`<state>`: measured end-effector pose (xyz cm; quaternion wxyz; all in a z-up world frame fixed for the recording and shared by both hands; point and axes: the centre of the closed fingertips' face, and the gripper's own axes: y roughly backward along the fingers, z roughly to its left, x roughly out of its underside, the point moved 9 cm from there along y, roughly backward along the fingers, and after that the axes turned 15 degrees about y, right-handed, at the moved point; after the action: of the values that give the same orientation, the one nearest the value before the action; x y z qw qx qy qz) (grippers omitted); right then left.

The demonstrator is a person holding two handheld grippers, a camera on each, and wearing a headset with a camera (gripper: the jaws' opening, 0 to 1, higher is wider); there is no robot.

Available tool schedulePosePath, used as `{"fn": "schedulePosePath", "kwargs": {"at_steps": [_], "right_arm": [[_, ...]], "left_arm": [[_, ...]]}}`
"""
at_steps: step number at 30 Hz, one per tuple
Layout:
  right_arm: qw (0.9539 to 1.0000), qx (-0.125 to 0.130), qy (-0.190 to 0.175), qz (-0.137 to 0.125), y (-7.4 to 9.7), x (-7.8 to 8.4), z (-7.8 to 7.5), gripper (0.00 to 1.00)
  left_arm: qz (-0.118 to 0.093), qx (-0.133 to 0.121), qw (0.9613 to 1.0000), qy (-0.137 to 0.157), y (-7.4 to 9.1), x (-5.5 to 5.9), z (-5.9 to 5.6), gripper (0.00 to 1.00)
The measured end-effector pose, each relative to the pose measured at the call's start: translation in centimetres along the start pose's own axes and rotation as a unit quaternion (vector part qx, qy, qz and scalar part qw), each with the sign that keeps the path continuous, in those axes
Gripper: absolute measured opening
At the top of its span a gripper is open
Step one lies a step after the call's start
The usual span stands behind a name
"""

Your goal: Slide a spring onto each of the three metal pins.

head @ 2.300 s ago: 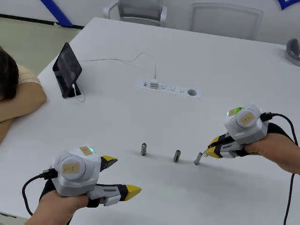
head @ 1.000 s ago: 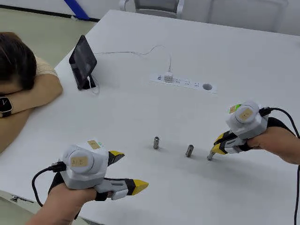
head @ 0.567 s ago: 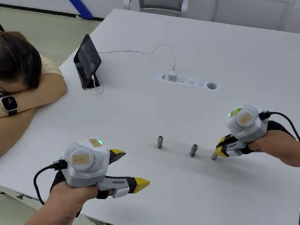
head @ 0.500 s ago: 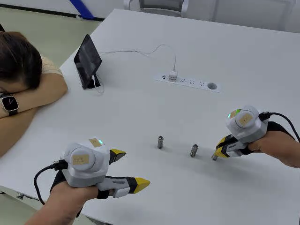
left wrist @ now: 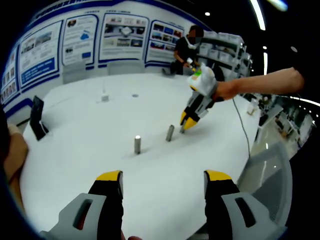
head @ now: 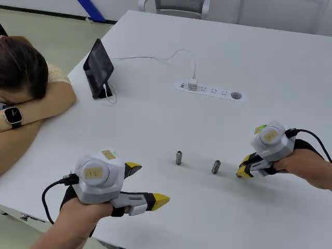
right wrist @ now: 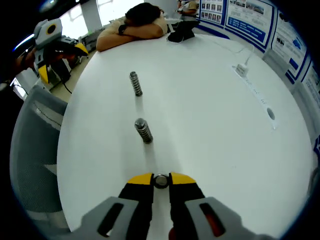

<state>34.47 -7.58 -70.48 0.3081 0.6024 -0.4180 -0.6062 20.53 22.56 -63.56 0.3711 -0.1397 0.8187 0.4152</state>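
Three short metal pins stand in a row on the white table (head: 155, 114). A spring is coiled around the left pin (head: 179, 157) (right wrist: 135, 83) (left wrist: 137, 144) and another around the middle pin (head: 216, 166) (right wrist: 143, 130) (left wrist: 170, 133). My right gripper (head: 243, 173) (right wrist: 161, 181) is shut on the round metal top of the third pin (right wrist: 161, 180), low on the table. Its jaws hide whether that pin carries a spring. My left gripper (head: 147, 182) (left wrist: 163, 177) hovers open near the front edge, with nothing between its fingers.
A white power strip (head: 210, 92) with a plugged cable lies at mid-table, and a dark tablet (head: 98, 67) stands at the left. A person rests their head on folded arms (head: 31, 104) at the left edge. Chairs (head: 176, 5) stand beyond the far edge.
My right gripper has moved left and down onto the third pin, which earlier leaned free beside its tips. The left gripper has barely moved; the head camera has shifted.
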Motion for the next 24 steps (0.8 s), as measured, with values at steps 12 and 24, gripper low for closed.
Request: {"fn": "schedulePosePath", "kwargs": {"at_steps": [12,24], "right_arm": [[0.9999,0.002,-0.011,0.003,0.2,0.6,0.3,0.23],[0.9983,0.016,-0.055,-0.011,1.5,1.8,1.3,0.43]], "left_arm": [[-0.011,0.001,0.9999,0.0,-0.2,-0.9,-0.1,0.68],[-0.011,0.002,0.9999,-0.002,-0.4,-1.3,-0.1,0.71]]}}
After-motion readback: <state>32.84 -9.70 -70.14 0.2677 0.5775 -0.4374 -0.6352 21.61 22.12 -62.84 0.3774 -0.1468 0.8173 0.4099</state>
